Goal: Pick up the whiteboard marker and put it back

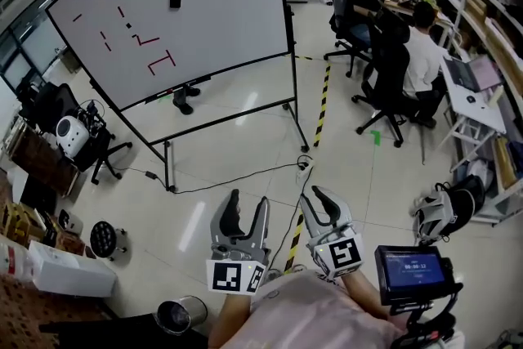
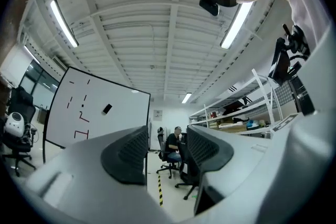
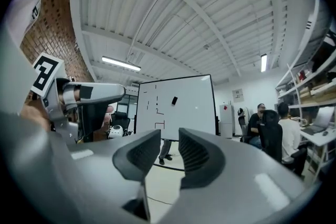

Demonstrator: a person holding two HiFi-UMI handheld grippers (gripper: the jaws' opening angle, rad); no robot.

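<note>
At the bottom centre of the head view, the left hand-held gripper and right hand-held gripper point forward, jaws apart, nothing between them. Across the floor, in the upper left, stands the whiteboard. The marker is too small to pick out; probably it lies along the board's lower edge, up-left and nearer the left hand-held gripper, its long axis unclear

Bright ceiling tubes, fisheye-bent edges, soft glare on floor.
</note>
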